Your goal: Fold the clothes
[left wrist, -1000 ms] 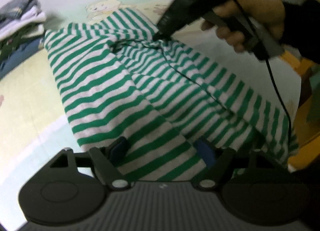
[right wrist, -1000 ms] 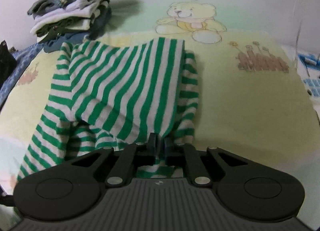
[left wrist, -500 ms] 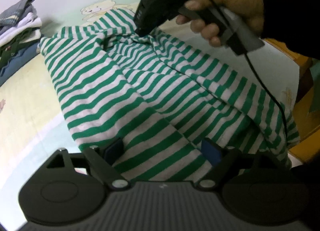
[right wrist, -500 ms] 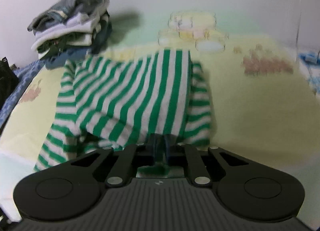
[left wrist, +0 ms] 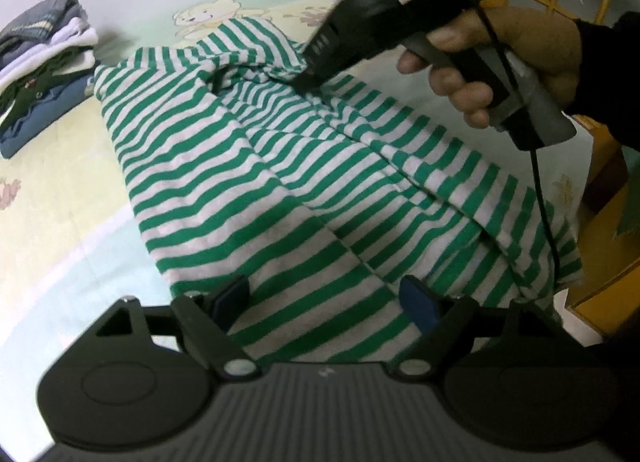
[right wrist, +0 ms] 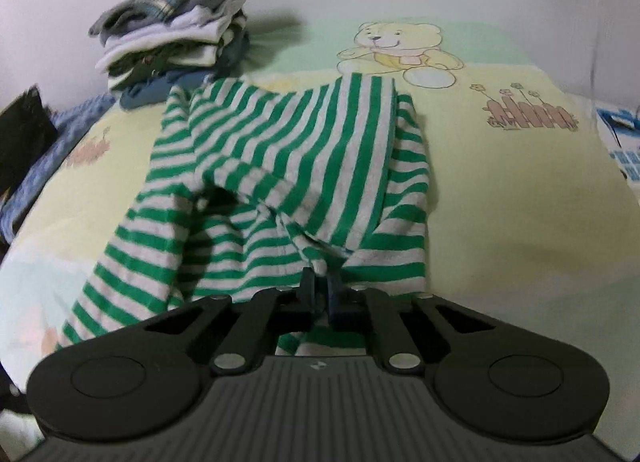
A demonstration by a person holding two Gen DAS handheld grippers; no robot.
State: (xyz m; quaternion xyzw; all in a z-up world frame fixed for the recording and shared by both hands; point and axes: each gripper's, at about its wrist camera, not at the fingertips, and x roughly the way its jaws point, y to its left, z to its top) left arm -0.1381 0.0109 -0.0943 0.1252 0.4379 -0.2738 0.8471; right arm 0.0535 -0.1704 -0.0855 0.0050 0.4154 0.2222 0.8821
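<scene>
Your right gripper's pinching the striped shirt, left one's wide open over it

The green-and-white striped shirt (right wrist: 304,166) is spread on the teddy-bear bedsheet (right wrist: 520,190), partly folded over itself. In the right wrist view your right gripper (right wrist: 320,294) sits at 6 o'clock, and its jaws have just been closing onto a bunched fold of shirt fabric, so it's clamped on that. In the left wrist view your left gripper (left wrist: 328,298) is spread wide with the shirt's near edge between the pads, not squeezing it. Your right hand (left wrist: 500,58) is up at 1 o'clock there. The stack of folded clothes (right wrist: 180,42) sits at 11 o'clock by the wall.
</scene>
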